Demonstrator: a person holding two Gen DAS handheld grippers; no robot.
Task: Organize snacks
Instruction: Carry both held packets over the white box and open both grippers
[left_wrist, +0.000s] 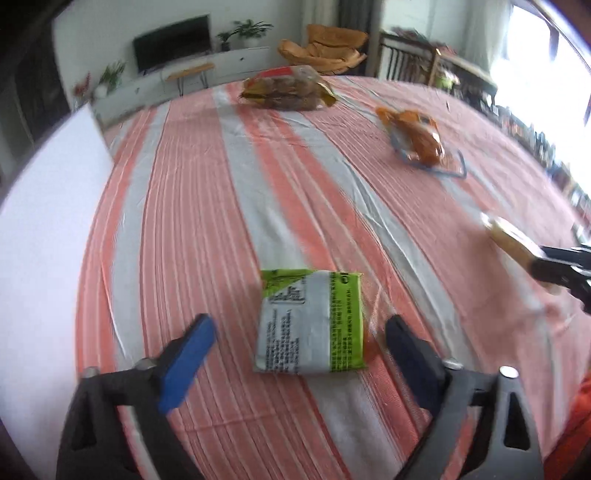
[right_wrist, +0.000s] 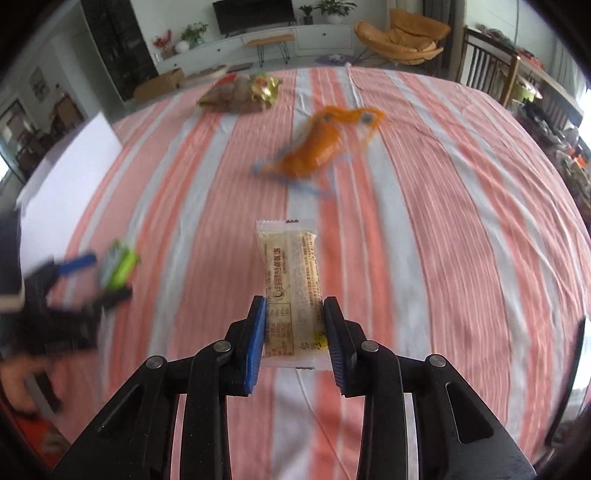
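Green packet lies flat between our left gripper's spread fingers. Right gripper clamps the beige bar, long axis pointing forward.

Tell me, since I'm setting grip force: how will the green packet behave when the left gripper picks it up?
The green packet lies flat and looks thin, so it is probably light. Its glossy wrapper may be slippery and crumple between the pads rather than stay stiff. The open left gripper straddles it on the wrinkled cloth, so closing could snag fabric.
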